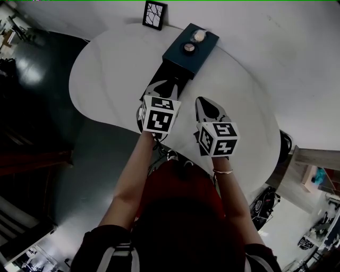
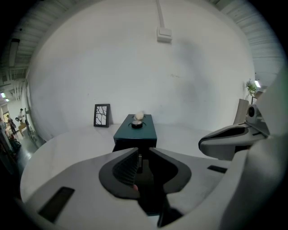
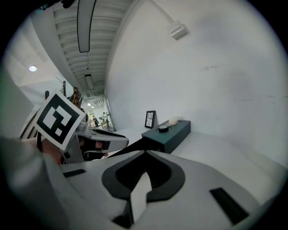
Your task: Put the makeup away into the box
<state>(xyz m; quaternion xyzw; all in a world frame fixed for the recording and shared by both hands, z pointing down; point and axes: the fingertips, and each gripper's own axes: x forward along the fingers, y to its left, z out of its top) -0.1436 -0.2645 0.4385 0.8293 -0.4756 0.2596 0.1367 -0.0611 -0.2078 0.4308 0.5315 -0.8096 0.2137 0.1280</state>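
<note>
**A:** Makeup, where?

**B:** Two pieces on the box lid, far end: a round compact (image 1: 188,48), and a pale puff (image 1: 199,35) just beyond it, close or touching. Neither is inside.

**A:** Box?

**B:** The box (image 1: 183,62) is a dark teal oblong, matte with hard edges. Its long axis runs away from the person. The drawer (image 1: 162,74) is pulled out at the near end, dark inside.

**A:** Which way from the jaws?

**B:** Straight ahead of the left gripper (image 1: 162,87), in line with the box, with the open drawer between tips and makeup. The right gripper (image 1: 204,105) sits beside it and sees the box at an angle. The left is nearer, so I'd say the reach is its job.

**A:** Jaw state?

**B:** Left jaws have a narrow gap and ribbed dark pads. A thin dark sliver (image 2: 140,162) stands against one pad (held item or just the drawer behind, can't tell). Right tips are together with nothing gripped at them. A white strip (image 3: 138,197) sits in the hollow behind, maybe part of the gripper.

**A:** Textures?

**B:** The compact has a dark rim and pale centre and looks rigid. The puff is lumpy and looks soft, so it would likely squash. The table (image 1: 106,69) is smooth, white and round-edged. A picture frame (image 1: 154,14) stands upright behind the box.
</note>
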